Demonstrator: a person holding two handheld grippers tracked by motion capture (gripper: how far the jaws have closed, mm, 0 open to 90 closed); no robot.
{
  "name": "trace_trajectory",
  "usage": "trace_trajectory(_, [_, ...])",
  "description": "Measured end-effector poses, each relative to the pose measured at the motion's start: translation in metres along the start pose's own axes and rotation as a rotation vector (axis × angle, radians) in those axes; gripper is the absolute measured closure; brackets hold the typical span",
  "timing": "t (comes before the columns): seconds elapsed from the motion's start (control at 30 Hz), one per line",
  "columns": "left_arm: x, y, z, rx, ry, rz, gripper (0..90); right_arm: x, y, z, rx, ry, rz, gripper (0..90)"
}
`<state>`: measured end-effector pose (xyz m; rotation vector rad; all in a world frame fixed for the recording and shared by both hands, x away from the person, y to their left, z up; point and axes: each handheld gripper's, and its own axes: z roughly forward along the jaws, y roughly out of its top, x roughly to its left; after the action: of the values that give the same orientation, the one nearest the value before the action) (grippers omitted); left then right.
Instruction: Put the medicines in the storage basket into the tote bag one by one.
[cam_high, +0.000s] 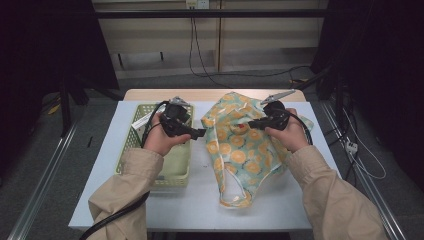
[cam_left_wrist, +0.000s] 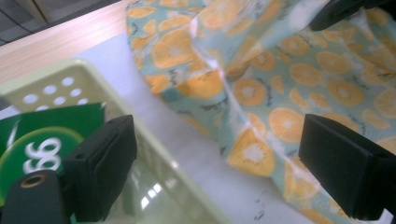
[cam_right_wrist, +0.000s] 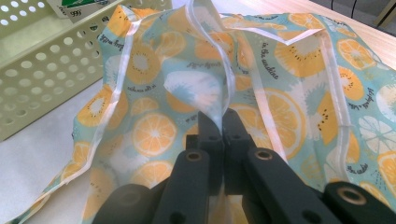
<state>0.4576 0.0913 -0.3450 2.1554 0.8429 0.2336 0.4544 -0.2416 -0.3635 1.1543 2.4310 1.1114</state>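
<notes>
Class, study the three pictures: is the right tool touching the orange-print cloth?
Touching. The right gripper view shows the right tool with its jaws closed on a raised fold of the orange-print cloth, the fabric pinched between them.

Both forearms in beige, loose-cut cloth sleeves (cam_high: 131, 186), cuffs ending at wrists, fabric creased.

Left black two-jaw handheld gripper (cam_high: 201, 133): matte black plastic body, thick black cable (cam_high: 112, 216) trailing back under sleeve. In left gripper view, jaws are blocky, rectangular, flat-faced; brass-coloured threaded insert set in round boss on linkage.

Right black two-jaw handheld gripper (cam_high: 251, 123): same matte black build, grey three-cornered plate (cam_high: 276, 95) on top, thin black cable along wrist. In right gripper view, linkage arms carry brass-ringed screw holes at pivots.
</notes>
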Motion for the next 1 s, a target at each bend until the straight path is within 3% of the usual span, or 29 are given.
trace_trajectory(0.1, [0.005, -0.004, -0.004, -0.007, 0.012, -0.014, 10.5, 0.000, 0.000, 0.000, -0.001, 0.001, -0.001, 89.9])
trace_trajectory(0.23, [0.015, -0.010, -0.008, 0.029, 0.033, -0.007, 8.5, 0.000, 0.000, 0.000, 0.000, 0.003, -0.002, 89.9])
trace_trajectory(0.3, [0.020, -0.013, -0.010, 0.014, 0.039, -0.027, 6.7, 0.000, 0.000, 0.000, -0.002, 0.004, -0.004, 89.9])
trace_trajectory(0.43, [0.032, -0.020, -0.011, 0.019, 0.082, -0.054, 5.8, -0.001, 0.000, -0.002, -0.003, 0.003, -0.003, 89.9])
trace_trajectory(0.5, [0.038, -0.024, -0.011, 0.035, 0.106, -0.045, 5.9, -0.001, 0.000, -0.003, -0.006, 0.002, -0.002, 89.9])
trace_trajectory(1.0, [0.066, -0.046, 0.007, 0.051, 0.238, -0.072, 6.4, -0.002, 0.000, -0.004, -0.006, 0.011, -0.003, 89.9])
